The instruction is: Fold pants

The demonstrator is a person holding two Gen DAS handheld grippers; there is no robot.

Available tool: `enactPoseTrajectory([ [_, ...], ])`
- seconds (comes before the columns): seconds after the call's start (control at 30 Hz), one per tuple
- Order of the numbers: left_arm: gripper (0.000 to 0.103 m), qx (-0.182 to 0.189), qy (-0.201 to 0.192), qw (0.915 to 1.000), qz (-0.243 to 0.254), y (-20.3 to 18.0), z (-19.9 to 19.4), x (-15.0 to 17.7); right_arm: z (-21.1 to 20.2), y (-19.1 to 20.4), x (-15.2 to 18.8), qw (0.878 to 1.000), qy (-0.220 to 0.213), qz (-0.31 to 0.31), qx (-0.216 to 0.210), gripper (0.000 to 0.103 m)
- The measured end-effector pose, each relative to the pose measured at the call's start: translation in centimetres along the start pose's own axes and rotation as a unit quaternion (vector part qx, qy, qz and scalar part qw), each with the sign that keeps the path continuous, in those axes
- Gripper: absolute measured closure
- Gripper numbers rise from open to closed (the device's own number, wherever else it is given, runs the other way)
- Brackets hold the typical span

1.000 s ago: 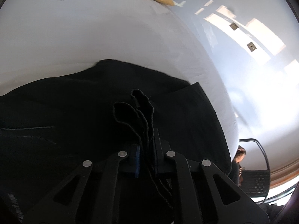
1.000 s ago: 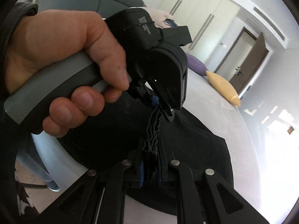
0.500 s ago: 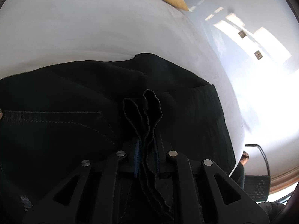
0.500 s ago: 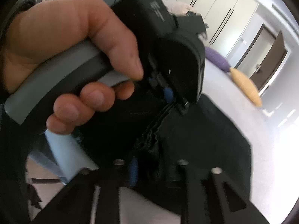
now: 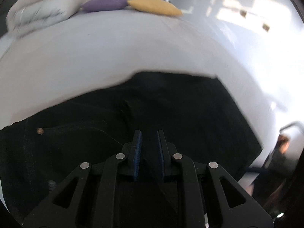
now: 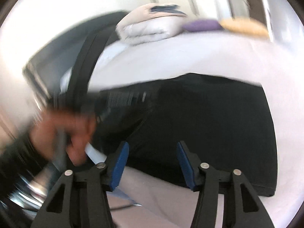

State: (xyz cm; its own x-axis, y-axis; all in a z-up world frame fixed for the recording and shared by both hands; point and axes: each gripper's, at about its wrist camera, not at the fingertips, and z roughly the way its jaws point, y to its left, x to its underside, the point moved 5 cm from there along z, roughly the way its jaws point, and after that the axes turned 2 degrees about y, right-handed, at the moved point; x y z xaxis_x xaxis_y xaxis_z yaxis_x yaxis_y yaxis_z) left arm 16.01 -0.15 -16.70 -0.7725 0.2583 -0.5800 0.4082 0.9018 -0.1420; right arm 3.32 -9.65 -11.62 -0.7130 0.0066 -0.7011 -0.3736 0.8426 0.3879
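The black pants [image 5: 190,104] lie spread flat on the white bed [image 5: 114,47], with a copper rivet [image 5: 39,131] near their left part. My left gripper [image 5: 149,132] hovers over them. Its blue pads stand a narrow gap apart and no cloth is pinched between them. In the right wrist view the pants [image 6: 209,123] form a flat dark block by the bed's near edge. My right gripper [image 6: 153,143] is opening over that edge, jaws wide, with nothing between them. A blurred hand [image 6: 62,133] holds the left tool's black housing [image 6: 123,98] at the left.
At the head of the bed lie a purple cushion [image 5: 104,3], a yellow cushion [image 5: 153,5] and a folded white duvet [image 5: 41,7]. A dark chair [image 5: 285,142] stands past the bed's right edge. White sheet spreads beyond the pants.
Both grippers let go of the bunched pants edge, which now lies flat. The right jaws went from shut to wide. Both tools pulled back and rolled, bringing the cushions into view.
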Motion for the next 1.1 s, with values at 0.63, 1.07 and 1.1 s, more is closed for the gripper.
enactPoseTrajectory([
  [0.63,0.088,-0.056,0.003,0.9969,0.056,-1.3,2.7,3.5,8.2,-20.9,-6.5,0.955,0.05,0.282,-0.081,0.103],
  [1.07,0.088,-0.067,-0.004,0.996,0.058,-0.8,2.8,3.8,4.8,-14.5,2.9,0.952,0.085,0.267,-0.122,0.103],
  [1.1,0.088,-0.068,-0.005,0.996,0.058,-0.8,2.8,3.9,4.4,-13.8,3.7,0.953,0.088,0.264,-0.12,0.103],
])
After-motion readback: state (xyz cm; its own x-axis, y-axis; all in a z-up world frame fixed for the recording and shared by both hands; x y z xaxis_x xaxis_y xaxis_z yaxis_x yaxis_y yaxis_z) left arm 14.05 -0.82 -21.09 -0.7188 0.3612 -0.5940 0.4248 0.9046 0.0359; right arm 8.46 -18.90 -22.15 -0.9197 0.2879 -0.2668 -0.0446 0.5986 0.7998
